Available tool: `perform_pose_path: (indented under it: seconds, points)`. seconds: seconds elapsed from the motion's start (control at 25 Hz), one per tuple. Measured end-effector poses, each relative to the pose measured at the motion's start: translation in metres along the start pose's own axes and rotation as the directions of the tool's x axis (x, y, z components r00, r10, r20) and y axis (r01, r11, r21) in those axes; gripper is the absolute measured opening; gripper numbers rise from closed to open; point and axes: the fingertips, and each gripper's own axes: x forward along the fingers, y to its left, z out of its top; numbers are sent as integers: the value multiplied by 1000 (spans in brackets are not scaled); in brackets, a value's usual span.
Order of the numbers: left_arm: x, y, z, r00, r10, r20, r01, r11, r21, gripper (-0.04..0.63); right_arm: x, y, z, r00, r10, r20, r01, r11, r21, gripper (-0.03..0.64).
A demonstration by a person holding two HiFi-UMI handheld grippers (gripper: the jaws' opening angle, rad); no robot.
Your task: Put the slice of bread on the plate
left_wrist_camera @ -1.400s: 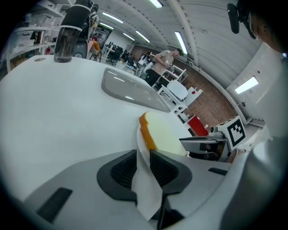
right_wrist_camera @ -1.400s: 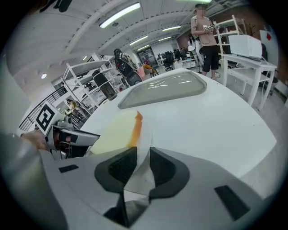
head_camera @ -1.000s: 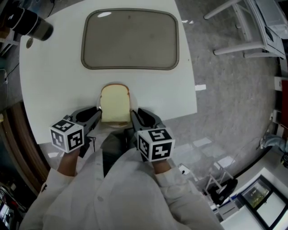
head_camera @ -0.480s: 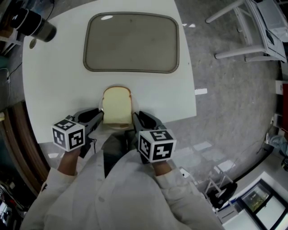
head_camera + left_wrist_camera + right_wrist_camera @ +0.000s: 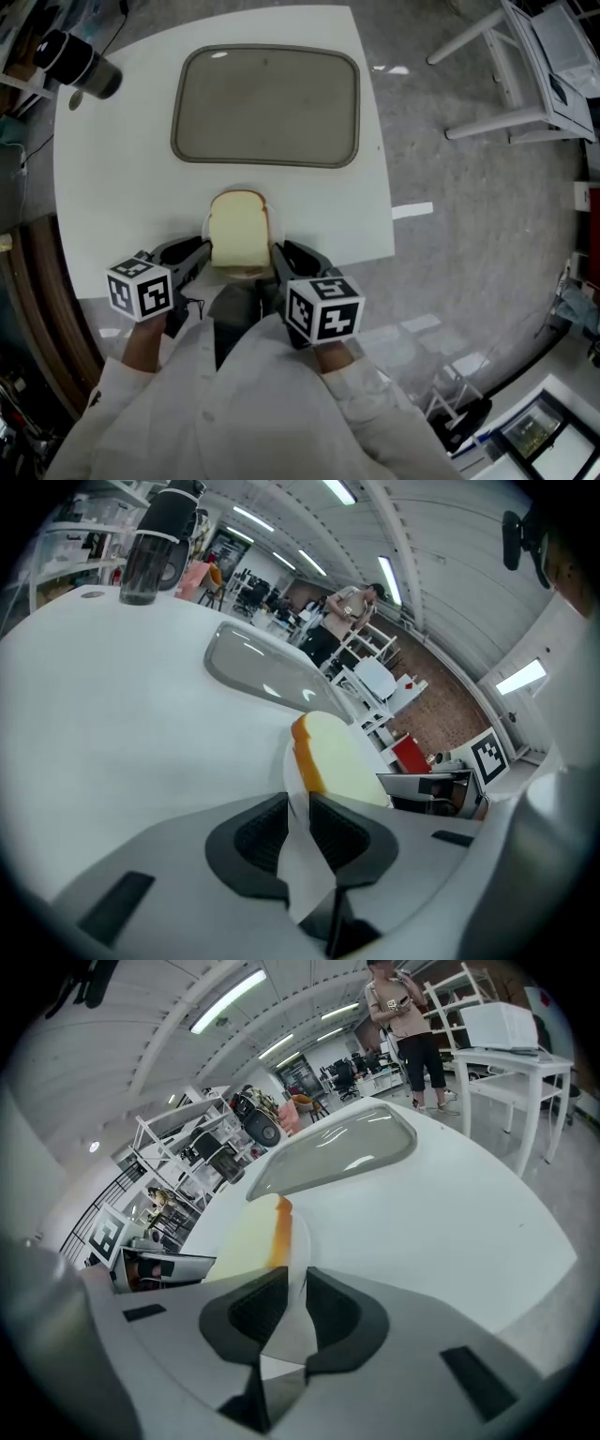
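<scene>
A slice of bread (image 5: 238,232) with a brown crust lies on a small white plate (image 5: 205,228) at the near edge of the white table (image 5: 112,187). My left gripper (image 5: 197,258) is shut on the plate's left rim and my right gripper (image 5: 279,258) on its right rim. In the left gripper view the jaws (image 5: 298,822) pinch the thin white plate (image 5: 305,874), with the bread (image 5: 342,761) just beyond. The right gripper view shows the right gripper (image 5: 295,1302) clamped on the plate (image 5: 300,1241) beside the bread (image 5: 248,1241).
A large grey tray (image 5: 265,105) lies at the far side of the table. A dark cylindrical tumbler (image 5: 80,66) stands at the far left corner. White chairs and a table (image 5: 525,66) stand on the grey floor to the right. A person (image 5: 398,1016) stands beyond the table.
Both grippers stay shut on the plate with the bread on it. The whole scene has shifted only slightly in the head view.
</scene>
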Motion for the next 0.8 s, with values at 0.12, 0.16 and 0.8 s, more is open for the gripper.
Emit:
perform_pose_path:
  seconds: [0.12,0.16,0.8]
  points:
    - [2,-7,5,1000,7,16,-7,1000,9,77,-5,-4,6,1000,22,10,-22,1000,-1,69]
    - [2,-9,6,1000,10,25,-10,1000,11,77,-6,-5,8,999,30,15,-30,1000,-6,67]
    - [4,-2,67,993,-27,119,29,1000,-9,77,8,-3,70,995,-1,101,2,1000,-10,63]
